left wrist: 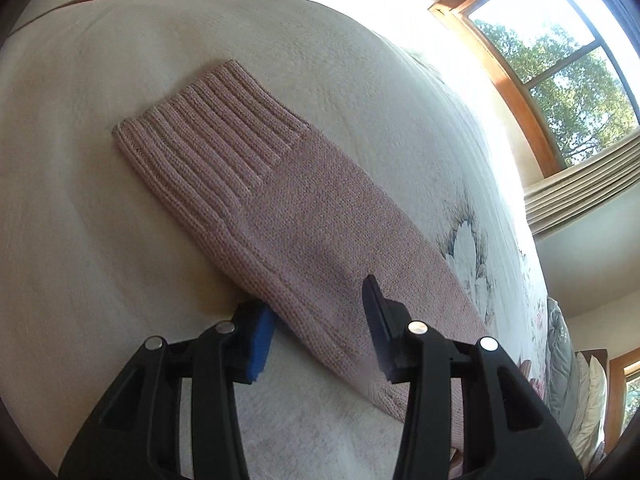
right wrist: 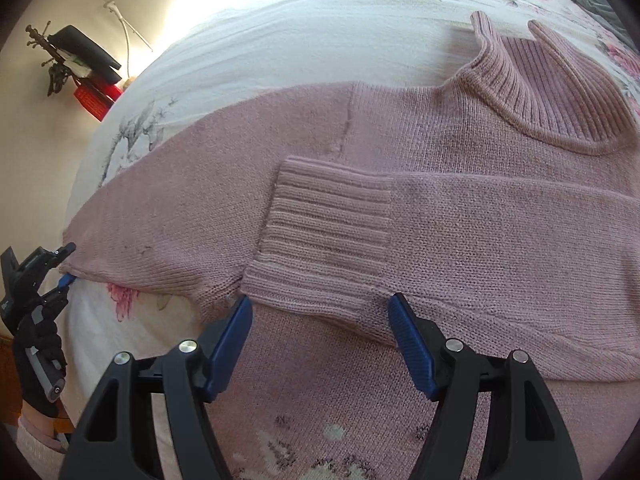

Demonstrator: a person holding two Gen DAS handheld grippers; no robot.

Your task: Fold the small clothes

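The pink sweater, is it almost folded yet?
Not yet. One sleeve already lies folded across the sweater. The left gripper is open around the other sleeve, which lies stretched out on the bed. The right gripper is open. The body remains unfolded.

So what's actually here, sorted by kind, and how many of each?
Pink sweater: 1
Handheld grippers: 2, the left gripper and the right gripper
Bed with a white cover: 1
Total: 4
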